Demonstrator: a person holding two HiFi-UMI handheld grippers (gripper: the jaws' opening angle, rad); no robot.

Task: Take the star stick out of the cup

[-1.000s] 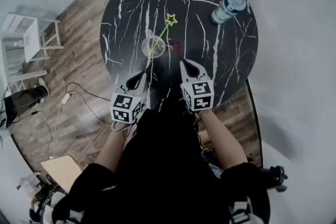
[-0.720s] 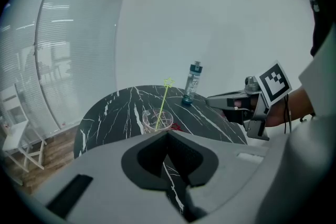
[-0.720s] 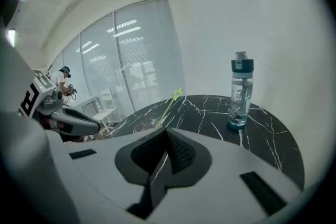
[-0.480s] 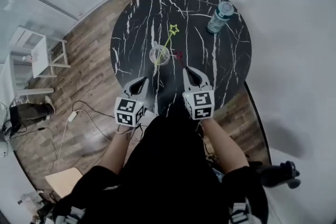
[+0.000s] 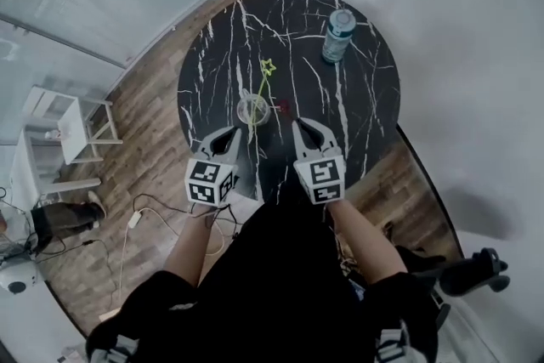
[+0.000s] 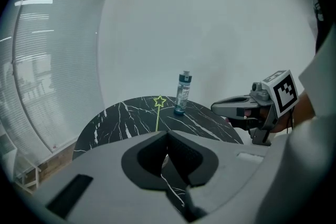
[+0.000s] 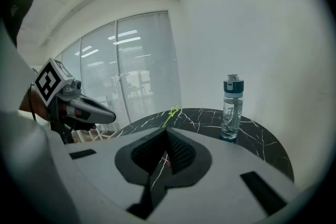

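Observation:
A clear cup (image 5: 253, 109) stands on the round black marble table (image 5: 365, 98), towards its near side. The yellow-green star stick (image 5: 262, 83) leans in the cup, star end pointing away from me; it also shows as the star stick (image 6: 157, 113) and star stick (image 7: 172, 110). My left gripper (image 5: 233, 132) is shut and empty, just short of the cup on its near left. My right gripper (image 5: 298, 126) is also shut and empty, to the cup's near right. In the left gripper view, the left gripper (image 6: 167, 134) hides the cup. The right gripper (image 7: 166, 131) points across the table.
A water bottle (image 5: 338, 35) with a teal cap stands at the table's far right, seen again as the bottle (image 6: 182, 93) and bottle (image 7: 231, 107). A small red thing (image 5: 280, 107) lies beside the cup. White furniture (image 5: 64, 115) and cables (image 5: 140, 212) sit on the wooden floor at left.
The head view has shifted, so the table sits differently in the frame. Both grippers keep their places near the table's front edge, shut. The stick stays in the cup.

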